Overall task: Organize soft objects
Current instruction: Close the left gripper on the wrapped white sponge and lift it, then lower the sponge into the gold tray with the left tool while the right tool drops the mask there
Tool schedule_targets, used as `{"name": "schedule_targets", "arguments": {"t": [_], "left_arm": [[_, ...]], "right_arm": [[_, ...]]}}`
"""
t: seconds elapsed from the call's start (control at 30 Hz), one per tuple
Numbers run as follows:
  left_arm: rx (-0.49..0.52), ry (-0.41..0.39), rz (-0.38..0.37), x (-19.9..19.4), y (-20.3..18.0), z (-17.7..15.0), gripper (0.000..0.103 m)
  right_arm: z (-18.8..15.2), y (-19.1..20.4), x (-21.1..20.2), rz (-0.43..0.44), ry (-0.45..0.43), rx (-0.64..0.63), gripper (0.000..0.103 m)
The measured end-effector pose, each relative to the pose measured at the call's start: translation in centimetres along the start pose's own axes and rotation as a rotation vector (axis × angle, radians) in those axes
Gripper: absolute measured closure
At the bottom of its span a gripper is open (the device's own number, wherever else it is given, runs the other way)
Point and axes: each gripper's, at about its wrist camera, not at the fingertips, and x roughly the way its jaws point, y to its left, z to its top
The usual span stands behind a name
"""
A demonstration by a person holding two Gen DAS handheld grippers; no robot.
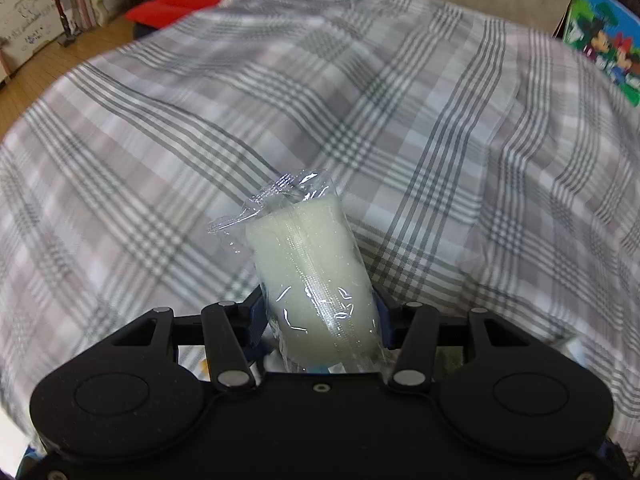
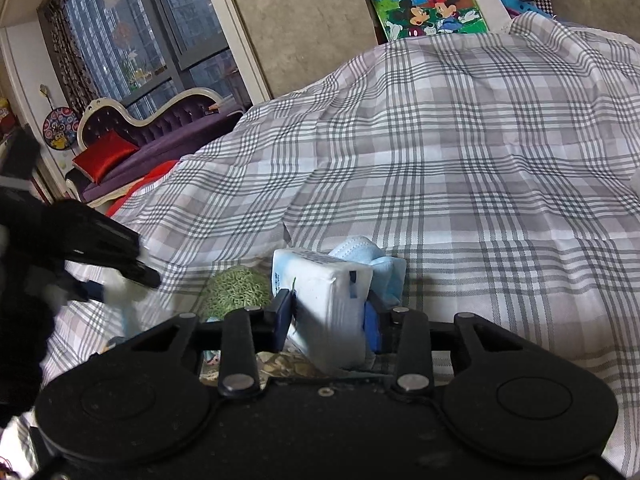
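In the left wrist view my left gripper (image 1: 320,314) is shut on a white sponge (image 1: 312,264) sealed in clear plastic wrap. The sponge sticks out forward between the blue fingers (image 1: 256,320), held above the checked bedspread (image 1: 420,120). In the right wrist view my right gripper (image 2: 328,316) is shut on a white tissue pack (image 2: 324,296), which stands on edge on the bedspread (image 2: 480,160). A light blue face mask (image 2: 376,264) lies just behind the pack. A green round scrubber (image 2: 236,292) sits to its left.
The left tool's black frame (image 2: 92,236) shows blurred at the left of the right wrist view. A cartoon picture board (image 2: 428,4) leans behind the bed. A purple couch with a red cushion (image 2: 104,156) stands by the window. Wooden floor (image 1: 48,64) lies beyond the bed's left edge.
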Motion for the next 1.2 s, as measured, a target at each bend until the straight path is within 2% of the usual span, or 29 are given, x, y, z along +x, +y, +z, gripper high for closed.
{"name": "schedule_targets", "arguments": {"t": [0.07,0.17,0.27,0.43,0.53,0.57,0.63,0.8,0.87,0.93,1.03,1.1,1.2], "left_arm": [[0.003,-0.017,-0.001,-2.0,0.2,-0.4,0.052],[0.009,-0.027,-0.006,-4.8,0.8,-1.7,0.052],[0.005,-0.024,-0.019,-7.4,1.8,-3.5,0.052],[-0.013,-0.019,-0.016,-11.6,4.1,-7.1,0.052],[-0.030,-0.012,0.005,-13.5,5.4,-9.2,0.052],[-0.034,-0.013,0.012,-14.1,5.9,-10.0,0.052],[-0.044,-0.012,0.024,-15.1,6.9,-11.6,0.052],[-0.096,0.005,0.048,-16.5,9.8,-15.3,0.052],[-0.128,0.011,0.058,-16.8,11.1,-16.8,0.052],[-0.155,0.014,0.072,-17.0,12.2,-18.2,0.052],[-0.183,0.016,0.093,-17.2,13.6,-20.1,0.052],[-0.201,0.021,0.093,-17.2,14.3,-21.1,0.052],[-0.219,0.014,0.078,-17.6,15.0,-22.6,0.052]], "right_arm": [[0.0,0.0,-0.3,0.021,-0.009,0.004,0.067],[0.2,-0.4,-1.0,0.100,-0.030,0.037,0.066],[0.2,0.0,-1.5,0.067,-0.061,0.014,0.062],[-0.1,0.7,-0.7,0.044,-0.006,-0.022,0.061],[-0.3,1.0,-0.5,0.080,0.036,-0.042,0.059],[-0.3,1.3,-0.6,0.098,0.042,-0.065,0.057],[-0.7,2.2,-1.1,0.135,0.052,-0.122,0.048],[-2.0,5.4,-3.1,0.269,0.088,-0.318,0.043],[-2.6,6.3,-4.7,0.315,0.091,-0.377,0.035],[-3.3,6.7,-6.2,0.351,0.101,-0.416,0.022],[-5.1,8.1,-7.6,0.351,0.132,-0.494,0.011],[-6.6,9.5,-7.7,0.310,0.146,-0.575,0.007],[-8.4,11.3,-6.5,0.231,0.182,-0.674,0.007]]}}
